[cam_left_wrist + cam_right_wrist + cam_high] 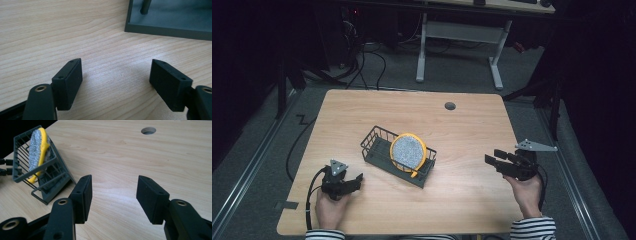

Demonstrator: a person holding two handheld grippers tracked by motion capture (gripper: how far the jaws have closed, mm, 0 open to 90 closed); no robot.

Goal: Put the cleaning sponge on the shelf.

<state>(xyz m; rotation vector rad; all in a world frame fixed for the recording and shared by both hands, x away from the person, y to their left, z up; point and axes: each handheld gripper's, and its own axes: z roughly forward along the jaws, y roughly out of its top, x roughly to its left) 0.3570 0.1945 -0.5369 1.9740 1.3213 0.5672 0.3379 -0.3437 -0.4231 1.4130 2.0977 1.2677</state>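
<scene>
High view: a light wooden table [462, 120] with a small round grommet hole [450, 106] near its far edge stands on a grey floor. At the table's middle sits a dark grey wire dish rack [377, 145], set at a slant. A round plate with a yellow rim and a speckled grey face [408, 151] stands on edge inside it, leaning slightly.

The left gripper [354, 181] rests low over the near left part of the table, just beside the rack's near corner. In the left gripper view its 2 black jaws stand wide apart over bare wood, holding nothing, with the rack's base [170, 27] just ahead.

The right gripper [494, 157] is held at the table's right side, well apart from the rack and pointing toward it. In the right gripper view its jaws gape fairly wide with nothing between them, the rack and plate [36, 147] off to the left.
</scene>
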